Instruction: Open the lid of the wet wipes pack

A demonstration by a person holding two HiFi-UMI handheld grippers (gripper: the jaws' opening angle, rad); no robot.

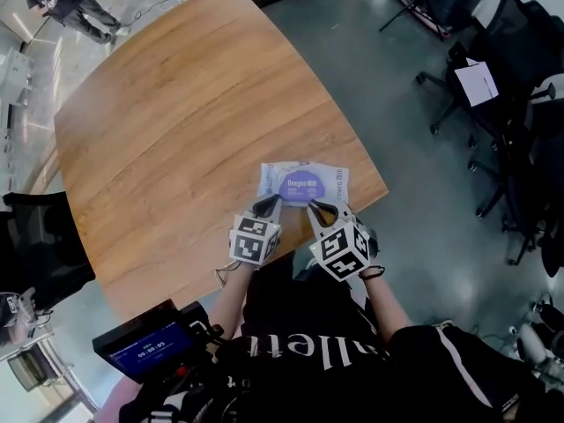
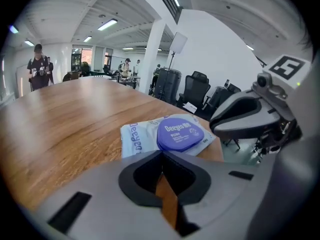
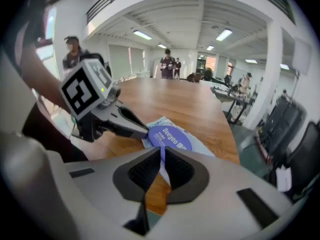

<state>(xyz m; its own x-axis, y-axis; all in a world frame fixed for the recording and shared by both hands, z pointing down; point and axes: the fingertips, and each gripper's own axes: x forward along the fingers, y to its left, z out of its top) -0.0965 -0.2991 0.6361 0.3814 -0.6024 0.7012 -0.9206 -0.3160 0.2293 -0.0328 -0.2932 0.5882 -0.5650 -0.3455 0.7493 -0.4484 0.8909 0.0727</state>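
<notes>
Starting at the right gripper: its jaws are drawn almost fully together, and a thin purple strip, the near lip of the lid, is pinched between them. The left gripper has its jaws closed on each other. Its tips sit against the near left edge of the wet wipes pack, just beside the lid. Whether any wrapper is caught between them cannot be told. The two grippers stand side by side at the pack's near edge, close together but not touching.

The pack lies flat on the wooden table, lid side up, directly ahead of both sets of tips. It sits near the table's near right corner, close to the near edge and close to the right edge. The tabletop to the left of the pack and beyond it is bare wood, leaving wide room on those sides. Room toward the corner is short.

Off the right edge there is open grey floor, with black office chairs well apart further right. A person stands beyond the table's far left corner. A small device with a lit screen shows at the lower left, below the near edge.
</notes>
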